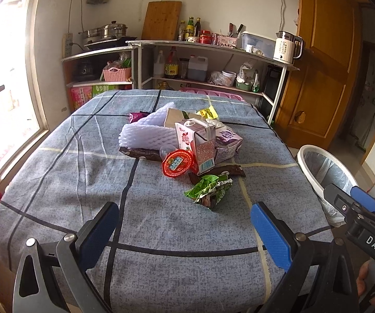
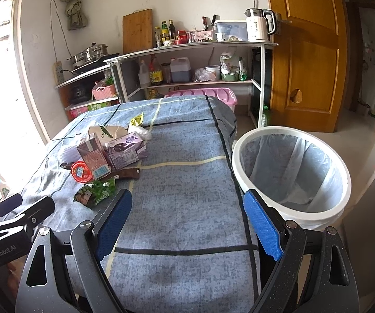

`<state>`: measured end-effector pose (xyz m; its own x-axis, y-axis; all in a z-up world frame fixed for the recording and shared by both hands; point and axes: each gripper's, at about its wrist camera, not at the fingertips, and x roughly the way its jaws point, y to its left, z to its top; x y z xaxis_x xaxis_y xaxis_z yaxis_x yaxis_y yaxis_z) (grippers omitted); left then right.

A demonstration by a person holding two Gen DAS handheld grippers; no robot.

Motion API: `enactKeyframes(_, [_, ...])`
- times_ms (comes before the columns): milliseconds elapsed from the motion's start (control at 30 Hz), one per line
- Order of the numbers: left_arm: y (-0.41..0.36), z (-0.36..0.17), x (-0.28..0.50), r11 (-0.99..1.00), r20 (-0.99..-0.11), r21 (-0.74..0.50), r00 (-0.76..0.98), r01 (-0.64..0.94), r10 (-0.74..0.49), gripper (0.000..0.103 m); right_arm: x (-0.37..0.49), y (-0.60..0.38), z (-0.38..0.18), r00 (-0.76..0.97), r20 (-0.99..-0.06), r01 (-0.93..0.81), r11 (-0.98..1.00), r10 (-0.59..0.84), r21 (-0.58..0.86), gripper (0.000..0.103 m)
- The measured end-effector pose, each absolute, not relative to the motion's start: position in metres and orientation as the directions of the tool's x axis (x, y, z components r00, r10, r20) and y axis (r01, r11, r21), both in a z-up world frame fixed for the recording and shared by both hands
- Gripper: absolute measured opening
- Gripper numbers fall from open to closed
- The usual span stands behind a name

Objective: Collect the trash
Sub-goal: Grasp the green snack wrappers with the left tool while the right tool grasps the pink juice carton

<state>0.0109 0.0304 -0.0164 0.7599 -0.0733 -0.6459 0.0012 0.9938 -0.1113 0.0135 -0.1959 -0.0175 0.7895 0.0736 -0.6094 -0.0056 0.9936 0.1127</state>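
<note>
A pile of trash lies mid-table: a green foil wrapper (image 1: 209, 187) (image 2: 96, 191) nearest, a red jelly cup lid (image 1: 178, 165) (image 2: 82, 171), an upright pink drink carton (image 1: 198, 143) (image 2: 94, 156), a purple carton (image 1: 226, 140) (image 2: 126, 148), white foam netting (image 1: 145, 133), brown wrappers (image 1: 216, 170) and a yellow wrapper (image 1: 208, 112) (image 2: 136, 120). A white bin (image 2: 292, 169) (image 1: 326, 172) with a clear liner stands right of the table. My left gripper (image 1: 185, 224) is open and empty, short of the green wrapper. My right gripper (image 2: 187, 216) is open and empty over the table's near right part, beside the bin.
The table (image 1: 70, 182) has a grey-blue checked cloth. Behind it stand shelves (image 1: 213, 47) with bottles, pots, a kettle and a pink box (image 2: 200, 95). A wooden door (image 2: 307, 52) is at the right and a bright window (image 1: 2, 78) at the left.
</note>
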Motion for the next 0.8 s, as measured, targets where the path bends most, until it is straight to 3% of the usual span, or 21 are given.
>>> enactKeyframes(133, [0.038,-0.033,0.026,0.997,-0.689,-0.075,0.723,0.002,-0.053,0.102,0.03,-0.194,-0.028,0.782,-0.613,-0.04,0.992,0.108,0.122,0.088])
enactKeyframes(400, [0.026,-0.049,0.055,0.991,-0.701,-0.078,0.702,0.106,-0.13,0.101,0.063,-0.188,-0.044,0.777,-0.615,-0.101,0.991,0.136,0.091,0.088])
enactKeyframes(600, [0.017,-0.068,0.086,0.979,-0.748,-0.141,0.632,0.146,-0.202,0.085,0.09,-0.188,-0.049,0.746,-0.643,-0.125,0.985,0.171,0.117,0.088])
enactKeyframes(700, [0.014,-0.068,0.092,0.977,-0.739,-0.141,0.64,0.158,-0.21,0.083,0.097,-0.186,-0.049,0.746,-0.642,-0.135,0.984,0.18,0.119,0.088])
enactKeyframes(800, [0.012,-0.069,0.1,0.973,-0.744,-0.159,0.627,0.17,-0.231,0.068,0.105,-0.183,-0.048,0.738,-0.644,-0.142,0.98,0.199,0.14,0.088])
